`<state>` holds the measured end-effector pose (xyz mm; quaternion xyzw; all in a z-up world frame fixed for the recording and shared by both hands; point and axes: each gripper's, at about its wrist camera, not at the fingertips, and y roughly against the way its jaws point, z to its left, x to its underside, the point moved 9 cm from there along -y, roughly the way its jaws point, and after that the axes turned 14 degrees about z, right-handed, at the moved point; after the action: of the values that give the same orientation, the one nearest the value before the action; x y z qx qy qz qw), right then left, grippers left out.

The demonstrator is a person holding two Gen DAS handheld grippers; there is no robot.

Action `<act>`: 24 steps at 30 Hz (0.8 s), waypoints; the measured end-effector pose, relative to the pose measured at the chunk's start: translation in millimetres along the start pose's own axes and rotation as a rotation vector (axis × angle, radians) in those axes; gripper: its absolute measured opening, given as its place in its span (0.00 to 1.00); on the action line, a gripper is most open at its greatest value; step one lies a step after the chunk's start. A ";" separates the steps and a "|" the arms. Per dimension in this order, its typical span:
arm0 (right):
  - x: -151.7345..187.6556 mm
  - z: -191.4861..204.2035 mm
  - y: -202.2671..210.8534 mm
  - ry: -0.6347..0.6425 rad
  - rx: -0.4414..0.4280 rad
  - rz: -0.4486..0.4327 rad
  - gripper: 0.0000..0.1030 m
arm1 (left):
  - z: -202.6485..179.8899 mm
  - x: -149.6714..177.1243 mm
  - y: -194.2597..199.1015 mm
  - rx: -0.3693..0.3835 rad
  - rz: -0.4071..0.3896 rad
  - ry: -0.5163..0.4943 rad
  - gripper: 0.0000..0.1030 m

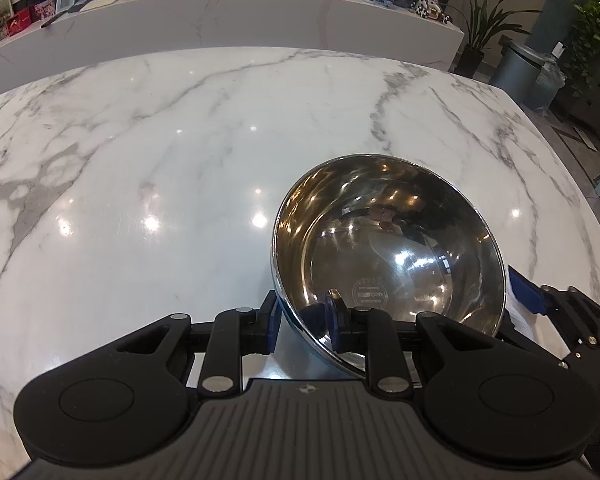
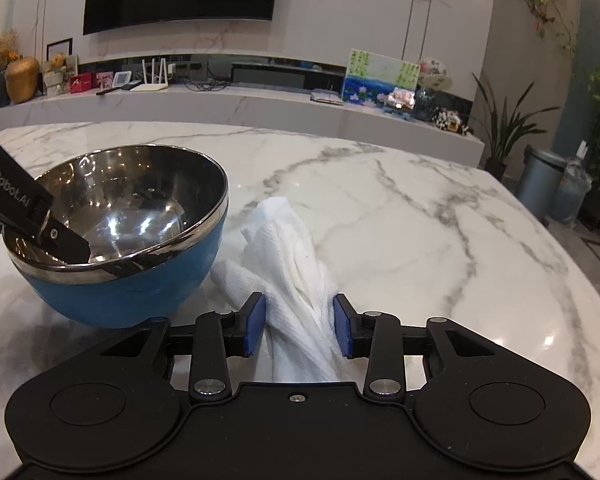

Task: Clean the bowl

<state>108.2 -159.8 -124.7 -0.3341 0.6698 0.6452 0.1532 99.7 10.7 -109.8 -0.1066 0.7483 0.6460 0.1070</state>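
A bowl, steel inside and blue outside, sits on the marble table; it shows in the left wrist view (image 1: 392, 248) and the right wrist view (image 2: 116, 236). My left gripper (image 1: 302, 326) is shut on the bowl's near rim, one finger inside and one outside. The bowl is tilted slightly. A white crumpled cloth (image 2: 296, 268) lies on the table right of the bowl. My right gripper (image 2: 300, 326) has its blue pads on either side of the cloth, touching it. The left gripper's finger (image 2: 56, 236) shows inside the bowl.
The white marble table (image 1: 160, 152) stretches ahead. A long marble shelf (image 2: 240, 104) with a router, pictures and ornaments runs behind it. A grey bin (image 2: 540, 176) and potted plants stand at the far right.
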 end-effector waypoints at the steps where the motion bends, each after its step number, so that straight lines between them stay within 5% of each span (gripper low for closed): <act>1: -0.6 -0.3 -1.4 -0.001 -0.005 0.001 0.23 | -0.4 0.2 -0.2 0.001 0.000 0.000 0.21; 5: -1.6 0.6 -1.1 -0.024 -0.024 0.008 0.15 | -2.8 1.0 -0.8 0.006 0.001 0.000 0.21; 14: -15.1 2.0 41.2 -0.043 -0.060 -0.129 0.14 | -4.3 0.5 -0.9 0.004 0.006 0.008 0.21; 24: -2.9 12.3 38.5 0.002 -0.093 -0.077 0.14 | -5.0 1.7 -0.4 0.000 0.008 0.005 0.21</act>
<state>82.7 -149.3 -95.0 -0.3668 0.6261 0.6688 0.1616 98.1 5.7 -110.0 -0.1055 0.7489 0.6461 0.1025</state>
